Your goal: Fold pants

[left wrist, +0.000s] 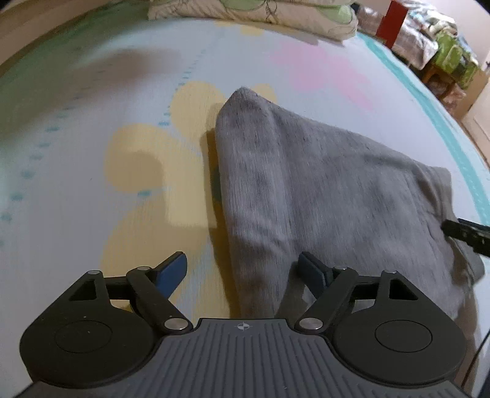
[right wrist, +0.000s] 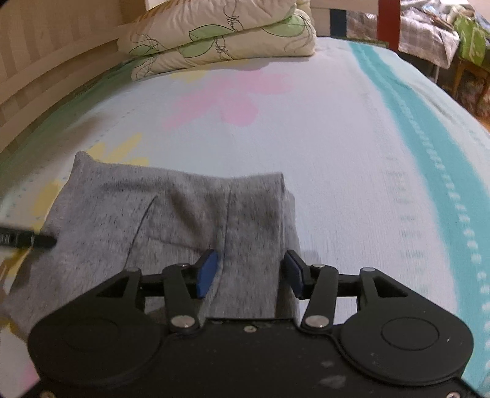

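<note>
The grey pants [left wrist: 321, 189] lie folded into a compact bundle on the bed; they also show in the right wrist view [right wrist: 171, 214]. My left gripper [left wrist: 243, 272] is open, its blue pads straddling the near left folded edge of the pants without closing on it. My right gripper [right wrist: 249, 272] is open too, with the near right edge of the pants between its pads. The tip of the right gripper [left wrist: 465, 234] shows at the right edge of the left wrist view, and the left gripper's tip [right wrist: 27, 238] at the left edge of the right wrist view.
The bed sheet [right wrist: 337, 137] is pale with pink and yellow flowers and a teal stripe along the right side. A folded floral quilt [right wrist: 220, 39] lies at the head of the bed. A red post [right wrist: 389, 21] and cluttered furniture stand beyond the bed's right side.
</note>
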`<state>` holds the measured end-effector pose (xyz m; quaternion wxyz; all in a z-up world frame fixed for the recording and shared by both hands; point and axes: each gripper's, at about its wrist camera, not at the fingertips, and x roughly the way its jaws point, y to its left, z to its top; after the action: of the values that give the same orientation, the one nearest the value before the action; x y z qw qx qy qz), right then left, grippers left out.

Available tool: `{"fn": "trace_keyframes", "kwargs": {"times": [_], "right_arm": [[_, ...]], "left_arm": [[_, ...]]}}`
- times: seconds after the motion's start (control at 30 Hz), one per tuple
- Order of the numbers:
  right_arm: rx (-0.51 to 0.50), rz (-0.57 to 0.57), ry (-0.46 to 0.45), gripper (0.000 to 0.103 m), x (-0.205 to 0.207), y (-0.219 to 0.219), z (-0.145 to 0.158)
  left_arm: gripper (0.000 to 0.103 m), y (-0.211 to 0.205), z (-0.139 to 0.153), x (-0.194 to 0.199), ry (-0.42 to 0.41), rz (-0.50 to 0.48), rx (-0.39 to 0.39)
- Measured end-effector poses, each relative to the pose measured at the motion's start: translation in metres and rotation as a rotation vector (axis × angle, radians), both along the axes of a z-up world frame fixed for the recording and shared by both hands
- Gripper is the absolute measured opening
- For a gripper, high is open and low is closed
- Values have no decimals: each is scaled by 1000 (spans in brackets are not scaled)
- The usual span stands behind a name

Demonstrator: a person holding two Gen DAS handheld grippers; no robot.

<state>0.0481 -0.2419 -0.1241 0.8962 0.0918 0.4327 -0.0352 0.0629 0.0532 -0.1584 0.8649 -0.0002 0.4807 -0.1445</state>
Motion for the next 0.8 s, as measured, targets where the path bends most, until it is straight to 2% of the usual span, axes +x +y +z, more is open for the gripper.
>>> {"fn": "trace_keyframes", "kwargs": {"times": [0.2, 0.3, 0.4, 0.67, 0.77, 0.8], "right_arm": [[73, -34, 8, 54, -16, -7, -2], [89, -41, 9, 55, -26, -6, -1], [95, -37, 3, 56, -36, -6, -1], [108, -43, -6, 58, -41, -11, 1], [153, -16, 16, 59, -35, -16, -2], [182, 0, 25, 57, -31, -17, -3]], "left_arm": [[81, 1, 0, -32, 27, 9, -66], [81, -5, -2, -47, 2, -2, -36], [82, -4, -5, -57, -22, 8, -38], [86, -7, -7, -53, -12, 3, -29], [87, -9, -8, -55, -20, 5, -22], [87, -9, -8, -56, -22, 6, -20]]}}
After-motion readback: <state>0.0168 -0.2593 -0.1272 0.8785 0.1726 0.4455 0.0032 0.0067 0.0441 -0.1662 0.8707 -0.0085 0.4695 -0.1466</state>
